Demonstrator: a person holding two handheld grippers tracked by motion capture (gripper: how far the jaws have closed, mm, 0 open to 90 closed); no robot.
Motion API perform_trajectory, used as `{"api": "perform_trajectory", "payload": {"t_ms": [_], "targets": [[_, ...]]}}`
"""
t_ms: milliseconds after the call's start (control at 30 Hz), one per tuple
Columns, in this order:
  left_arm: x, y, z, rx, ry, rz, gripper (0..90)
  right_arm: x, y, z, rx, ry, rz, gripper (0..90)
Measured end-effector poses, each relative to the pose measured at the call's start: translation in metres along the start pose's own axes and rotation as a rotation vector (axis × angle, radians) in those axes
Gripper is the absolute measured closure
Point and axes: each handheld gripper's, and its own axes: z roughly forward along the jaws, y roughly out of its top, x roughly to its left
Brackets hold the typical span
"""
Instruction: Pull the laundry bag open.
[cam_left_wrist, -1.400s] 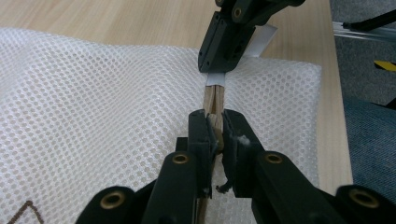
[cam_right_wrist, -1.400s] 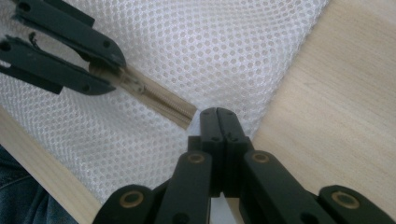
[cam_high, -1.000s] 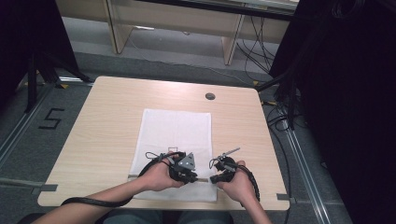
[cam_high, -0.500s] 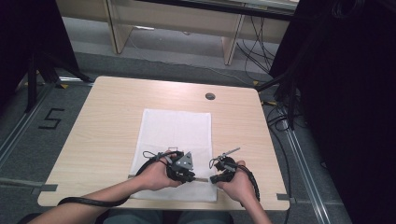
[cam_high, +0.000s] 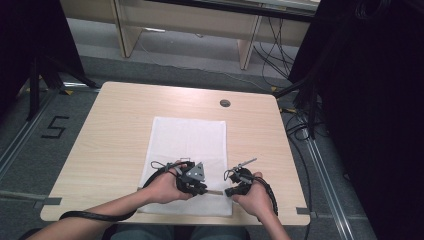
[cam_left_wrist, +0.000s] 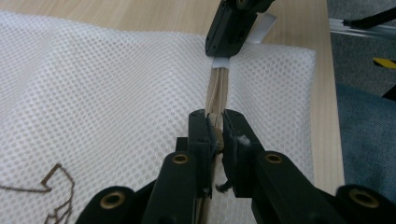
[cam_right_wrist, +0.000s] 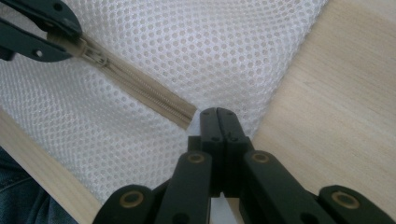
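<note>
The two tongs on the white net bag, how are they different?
The left tongs pinch the tan zipper at its slider; the right tongs clamp the mesh bag just past the zipper's end. The left tongs sit over the bag, the right tongs at its edge. Both are black and shut.

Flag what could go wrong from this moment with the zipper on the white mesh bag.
1. The left gripper pinches only the small beige zipper pull; a sideways tug could make it slip out.
2. The right gripper clamps the white mesh laundry bag just past the beige zipper's end; a hard pull might strain or tear the mesh there.
3. The loose mesh beside the beige zipper track could snag in the slider.
</note>
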Motion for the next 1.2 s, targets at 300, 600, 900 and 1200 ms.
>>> {"api": "perform_trajectory", "payload": {"t_ms": [300,600,900,1200], "targets": [[-0.001,-0.002,-0.003,0.009,0.005,0.018,82.1,0.000,-0.001,-0.001,0.001,-0.005,0.012,90.0],[-0.003,-0.002,-0.006,0.006,0.010,0.021,82.0,0.000,-0.001,-0.001,0.001,-0.004,0.010,90.0],[0.000,-0.006,-0.010,0.001,-0.001,0.007,82.1,0.000,0.000,0.000,0.002,0.002,0.014,90.0],[0.000,-0.006,-0.012,-0.004,-0.001,0.009,82.0,-0.002,-0.001,0.000,-0.009,0.013,-0.004,90.0]]}}
